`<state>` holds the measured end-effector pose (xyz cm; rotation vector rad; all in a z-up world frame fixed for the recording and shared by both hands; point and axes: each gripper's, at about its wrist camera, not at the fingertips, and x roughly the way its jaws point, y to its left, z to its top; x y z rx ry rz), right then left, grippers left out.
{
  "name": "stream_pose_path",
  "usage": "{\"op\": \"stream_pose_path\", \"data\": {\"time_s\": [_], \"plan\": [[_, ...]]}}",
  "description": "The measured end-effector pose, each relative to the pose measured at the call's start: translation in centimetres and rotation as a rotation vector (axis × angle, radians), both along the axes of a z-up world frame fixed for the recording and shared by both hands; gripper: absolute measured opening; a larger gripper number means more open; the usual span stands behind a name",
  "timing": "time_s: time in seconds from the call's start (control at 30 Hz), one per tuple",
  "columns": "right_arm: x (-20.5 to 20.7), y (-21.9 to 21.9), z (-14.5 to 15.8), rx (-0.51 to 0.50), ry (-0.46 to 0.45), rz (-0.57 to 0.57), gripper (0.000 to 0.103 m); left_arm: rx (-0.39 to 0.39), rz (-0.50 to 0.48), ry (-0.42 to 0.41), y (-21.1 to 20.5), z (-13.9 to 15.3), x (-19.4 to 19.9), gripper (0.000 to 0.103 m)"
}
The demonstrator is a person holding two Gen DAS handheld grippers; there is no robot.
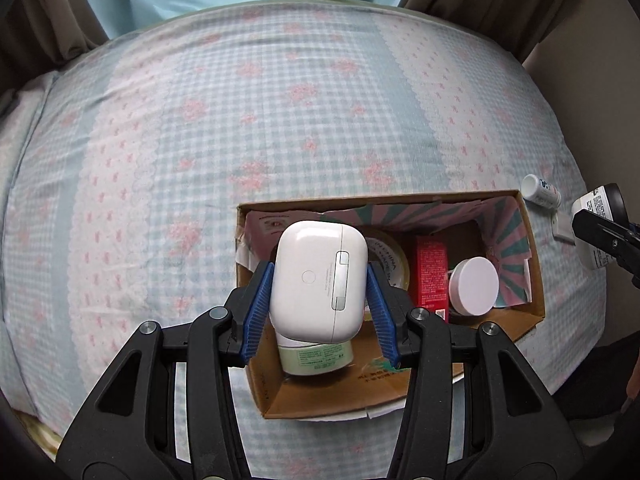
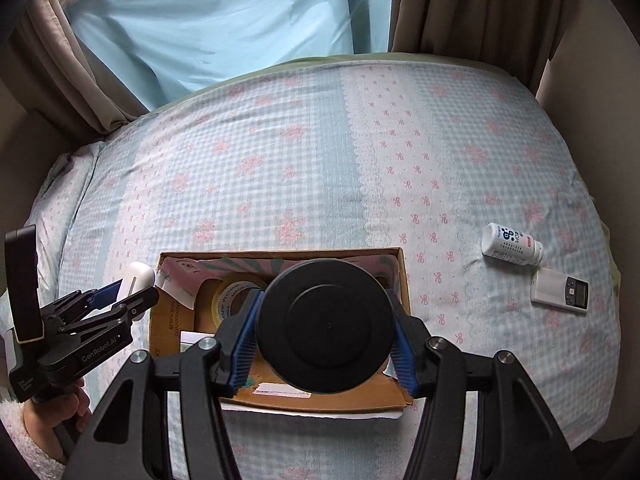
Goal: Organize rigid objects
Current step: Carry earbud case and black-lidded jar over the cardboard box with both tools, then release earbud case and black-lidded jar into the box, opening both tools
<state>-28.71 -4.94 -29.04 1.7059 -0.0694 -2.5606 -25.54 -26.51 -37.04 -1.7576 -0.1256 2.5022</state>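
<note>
An open cardboard box (image 1: 534,240) lies on the bed; it also shows in the right wrist view (image 2: 403,280). My left gripper (image 1: 318,304) is shut on a white earbud case (image 1: 318,280) and holds it above the box's left part. My right gripper (image 2: 325,332) is shut on a black round jar (image 2: 325,326) above the box. Inside the box are a tape roll (image 1: 390,258), a red carton (image 1: 432,276), a white-lidded jar (image 1: 474,286) and a green-labelled tube (image 1: 316,358). The left gripper with the white case (image 2: 138,280) shows at the box's left edge in the right wrist view.
A white pill bottle (image 2: 510,245) and a small white and black remote (image 2: 560,291) lie on the checked bedspread (image 2: 320,168) right of the box. The bottle (image 1: 541,190) also shows in the left wrist view. Curtains hang behind the bed.
</note>
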Motion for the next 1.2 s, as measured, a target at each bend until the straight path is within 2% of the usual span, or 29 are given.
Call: {"op": "stream_pose_path", "data": {"time_s": [0.2,0.33,0.5,0.6,0.8,0.87,0.9,0.93,0.97,1.0,1.07,1.2], "plan": [[-2.8,-0.3,-5.0,0.034,-0.082,0.003,0.053,-0.002,-0.009,-0.072,0.5,-4.5,-1.0,0.043],[-3.8,-0.3,-8.4,0.048,-0.137,0.020,0.053,-0.027,-0.011,-0.085,0.6,-6.6,-1.2,0.043],[-4.7,-0.5,-11.0,0.061,-0.164,0.053,0.053,-0.041,0.011,-0.085,0.2,-8.0,-1.5,0.043],[-5.3,-0.5,-12.3,0.068,-0.194,0.046,0.053,-0.064,-0.016,-0.072,0.9,-8.2,-1.7,0.043],[-5.8,0.2,-13.5,0.039,-0.225,-0.003,0.053,-0.087,-0.034,-0.082,1.8,-8.7,-2.2,0.043],[-6.0,0.3,-13.7,0.036,-0.236,-0.011,0.053,-0.073,-0.021,-0.076,1.8,-8.5,-2.2,0.044],[-6.1,0.3,-13.7,0.034,-0.235,-0.014,0.054,-0.038,-0.024,-0.058,1.7,-8.2,-2.2,0.047],[-6.1,0.3,-13.7,0.034,-0.229,-0.014,0.054,-0.001,-0.029,-0.046,1.7,-7.8,-2.1,0.076],[-6.0,0.3,-13.6,0.035,-0.221,-0.008,0.056,0.015,-0.032,-0.043,1.7,-7.5,-2.1,0.098],[-5.8,0.4,-13.2,0.027,-0.196,0.000,0.074,0.070,-0.054,-0.031,1.9,-7.1,-2.0,0.103],[-5.4,0.4,-12.0,-0.011,-0.136,0.024,0.103,0.031,-0.068,-0.020,2.8,-6.4,-1.8,0.103],[-4.6,0.5,-10.2,-0.012,-0.055,0.058,0.103,-0.004,-0.092,-0.025,3.5,-6.1,-1.2,0.103]]}}
